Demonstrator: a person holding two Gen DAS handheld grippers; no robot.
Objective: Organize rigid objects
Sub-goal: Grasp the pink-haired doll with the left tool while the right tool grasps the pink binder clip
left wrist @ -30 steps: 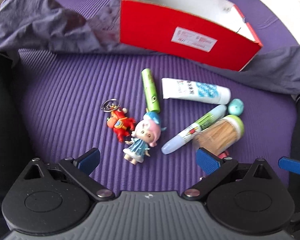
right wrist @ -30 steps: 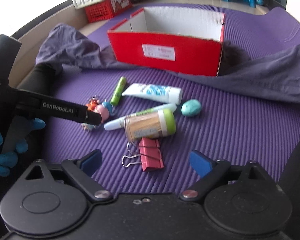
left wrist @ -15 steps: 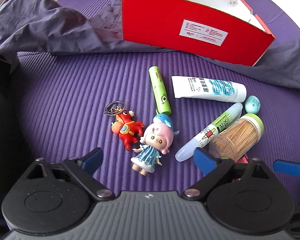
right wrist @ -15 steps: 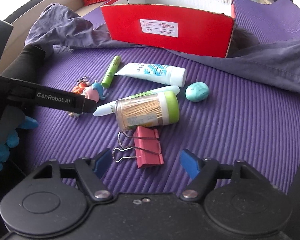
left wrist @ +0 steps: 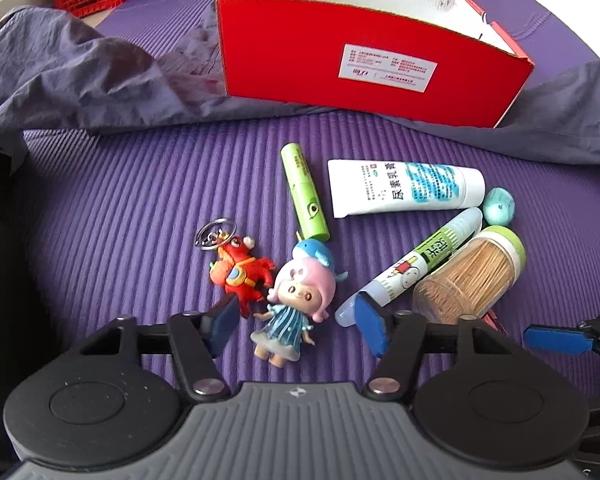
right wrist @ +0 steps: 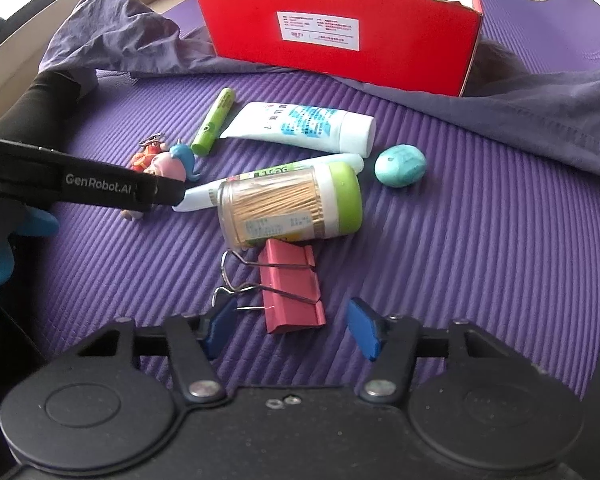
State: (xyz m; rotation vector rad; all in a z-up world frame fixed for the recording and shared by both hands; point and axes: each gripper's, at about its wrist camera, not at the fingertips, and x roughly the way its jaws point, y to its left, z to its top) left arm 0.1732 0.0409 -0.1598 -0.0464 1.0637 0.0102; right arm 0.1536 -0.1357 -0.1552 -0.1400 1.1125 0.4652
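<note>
Landmark for every entry: the red box (left wrist: 374, 66), standing open-topped at the far side of the purple mat (left wrist: 120, 208).

1. Grey cloth (left wrist: 72, 84): bunched left of the box and running on under it to its right.
2. Keyring (left wrist: 238, 270), a red figure on a wire ring: in front of the box's left corner, well toward me, flat on the mat.
3. Doll (left wrist: 296, 300), pink hair, blue dress, blue whale on its head: just right of the keyring, touching it. It lies between the pads of my left gripper (left wrist: 296, 324), which I am closing. The pads stand to either side of it and do not press it yet.
4. Green stick (left wrist: 304, 192): in front of the box's middle, its near end at the doll's whale.
5. White tube (left wrist: 404, 192): right of the stick, lying across, cap to the right.
6. Glue pen (left wrist: 416, 266): nearer me than the tube, slanted, its clear cap beside my left gripper's right pad.
7. Toothpick jar (right wrist: 288, 204), green lid: on its side against the glue pen.
8. Binder clip (right wrist: 290, 286), pink: on my side of the jar, touching it, wire handles to the left. My right gripper (right wrist: 290, 328) is closing around its near end; the pads flank it, no squeeze visible.
9. Teal egg (right wrist: 400, 166): farthest right, near the tube's cap.
</note>
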